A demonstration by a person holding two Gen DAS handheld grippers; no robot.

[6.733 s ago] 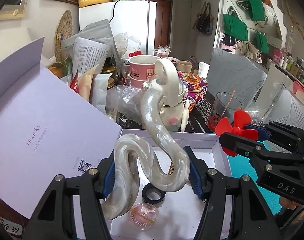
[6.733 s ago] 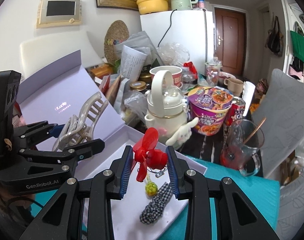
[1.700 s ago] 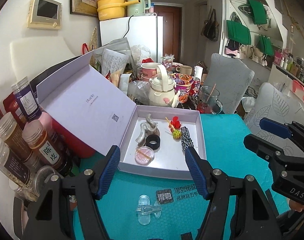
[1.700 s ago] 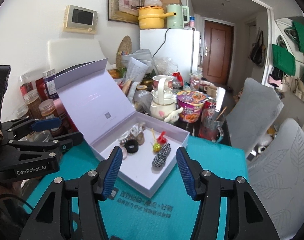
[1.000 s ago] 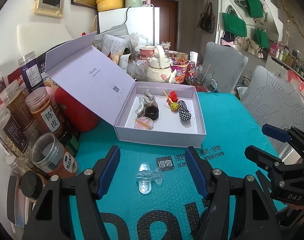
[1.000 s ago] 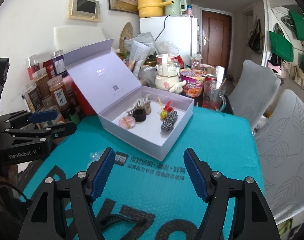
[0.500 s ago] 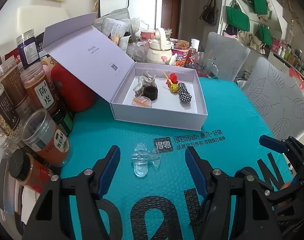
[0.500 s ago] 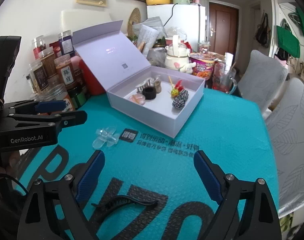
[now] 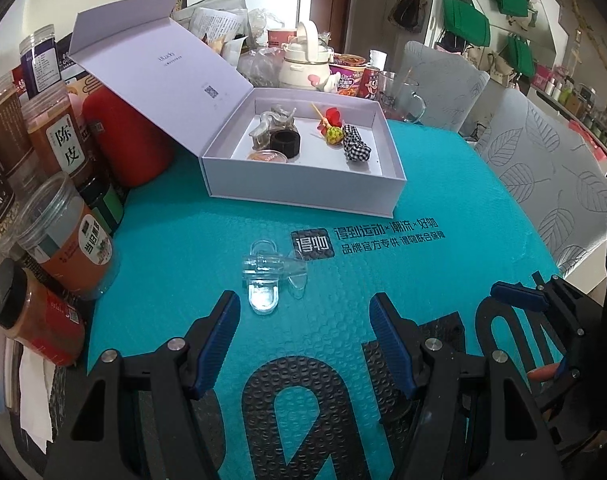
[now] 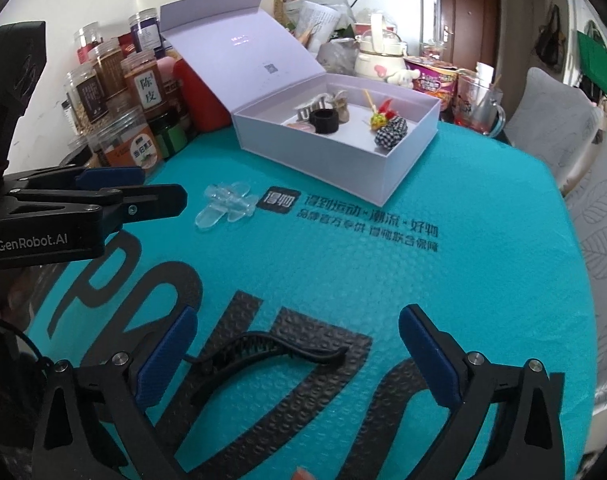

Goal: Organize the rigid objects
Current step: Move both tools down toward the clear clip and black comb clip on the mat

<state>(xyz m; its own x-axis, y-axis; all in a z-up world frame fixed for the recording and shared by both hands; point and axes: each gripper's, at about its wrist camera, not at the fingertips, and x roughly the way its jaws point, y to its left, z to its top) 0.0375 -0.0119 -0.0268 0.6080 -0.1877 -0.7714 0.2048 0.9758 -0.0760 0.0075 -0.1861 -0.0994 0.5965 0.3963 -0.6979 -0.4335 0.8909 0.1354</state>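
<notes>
On teal mat [image 10: 443, 280], black clip [image 10: 263, 350] lies between released right tongs [image 10: 297, 354].

Both wrist views, low, share the box [image 9: 303, 196].

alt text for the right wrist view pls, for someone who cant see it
The open right gripper hovers low over a black hair clip lying on a teal mat. Farther back, a clear hair clip lies before an open white box of small accessories; the open left gripper enters from the left.
</notes>
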